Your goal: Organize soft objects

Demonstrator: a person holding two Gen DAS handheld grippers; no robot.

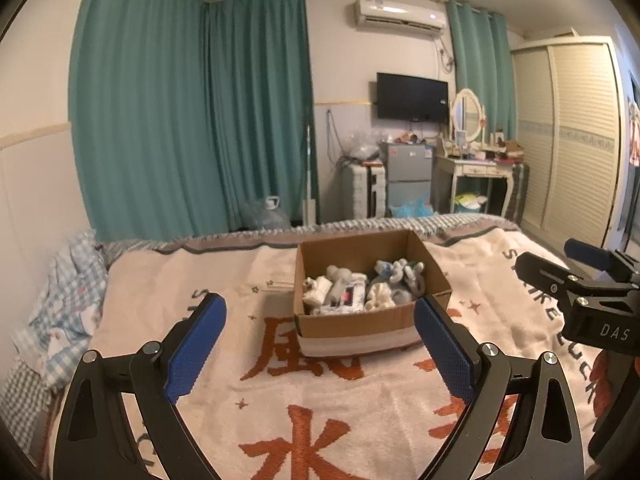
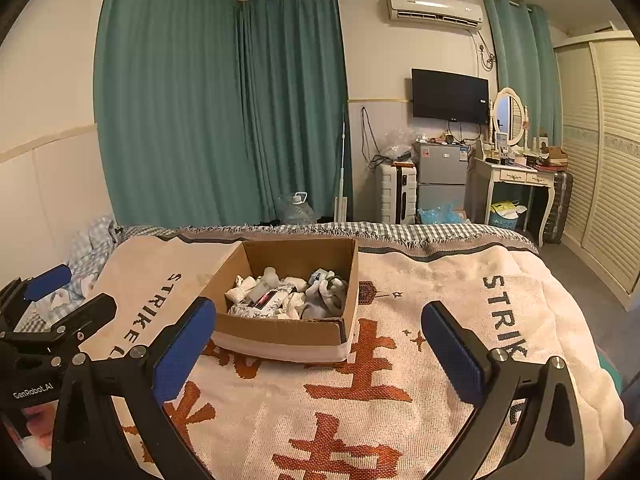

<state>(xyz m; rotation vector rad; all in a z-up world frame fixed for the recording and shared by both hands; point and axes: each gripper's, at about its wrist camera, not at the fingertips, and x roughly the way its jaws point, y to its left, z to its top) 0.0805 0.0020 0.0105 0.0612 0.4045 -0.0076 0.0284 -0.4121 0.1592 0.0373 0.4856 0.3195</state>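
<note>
Both tools spread wide and empty: my left tool [image 1: 320,344], my right tool [image 2: 320,348], each short of the cardboard box [image 1: 360,324]. Soft objects [image 1: 360,286], socks and small cloth bundles, sit heaped inside it. Risk, I judge: the box is light, on a woven blanket [image 2: 400,420], so a nudge slides it; limp fabric could snag neighbours, drag them out.

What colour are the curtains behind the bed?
The curtains are plain teal green, clearest in the right wrist view.
</note>
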